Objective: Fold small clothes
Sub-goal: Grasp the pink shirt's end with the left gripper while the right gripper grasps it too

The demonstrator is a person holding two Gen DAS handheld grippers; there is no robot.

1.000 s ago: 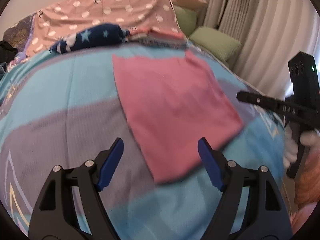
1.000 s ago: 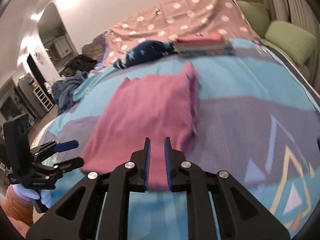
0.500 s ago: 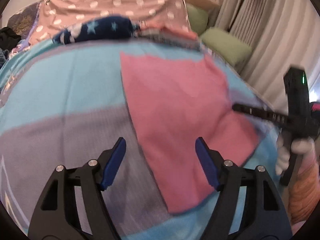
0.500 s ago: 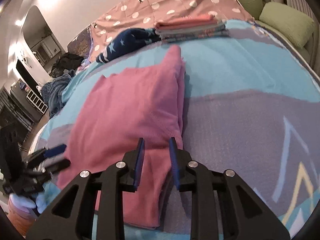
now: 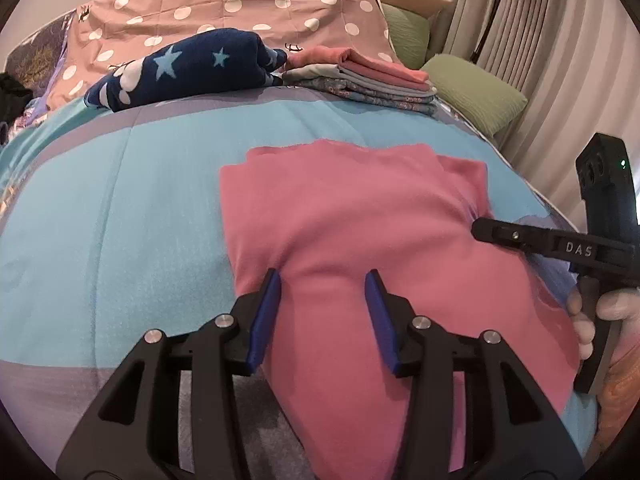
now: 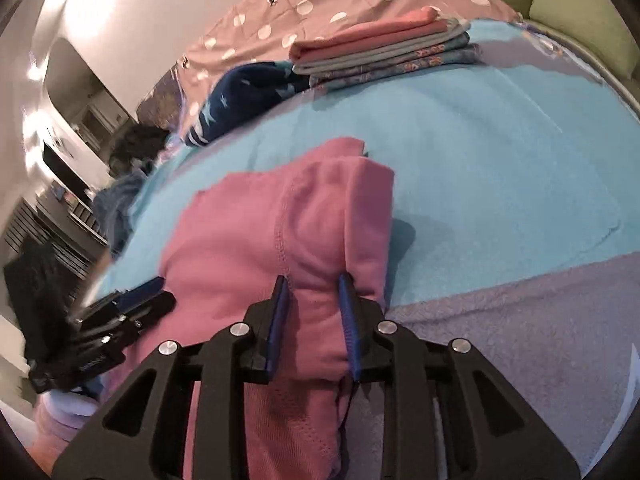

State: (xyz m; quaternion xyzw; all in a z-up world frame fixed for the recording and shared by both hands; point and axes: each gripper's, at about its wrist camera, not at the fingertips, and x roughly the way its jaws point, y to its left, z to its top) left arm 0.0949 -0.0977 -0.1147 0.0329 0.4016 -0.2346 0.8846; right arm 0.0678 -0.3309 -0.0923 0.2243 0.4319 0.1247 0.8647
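Since a second ago both grippers have dropped onto the pink garment (image 5: 360, 240), mid-frame on the blue blanket (image 5: 120, 200). My left gripper (image 5: 324, 312) is closing, cloth between its blue pads, not yet pinched; my right gripper (image 6: 314, 320) has widened slightly and straddles a bunched edge fold. Looks like I'm about to lift for the next fold.

Pink garment (image 5: 360, 240) cut off below, left tongs (image 6: 132, 300) blurred — far room (image 6: 60, 160) smeared

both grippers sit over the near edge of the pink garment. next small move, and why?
Probably finish closing the left gripper on the near edge of the pink garment. Its jaws are closing with cloth between them but do not yet pinch it. The right gripper already has a bunched ridge of cloth between its pads. With both gripping, the edge could lift toward the far side.
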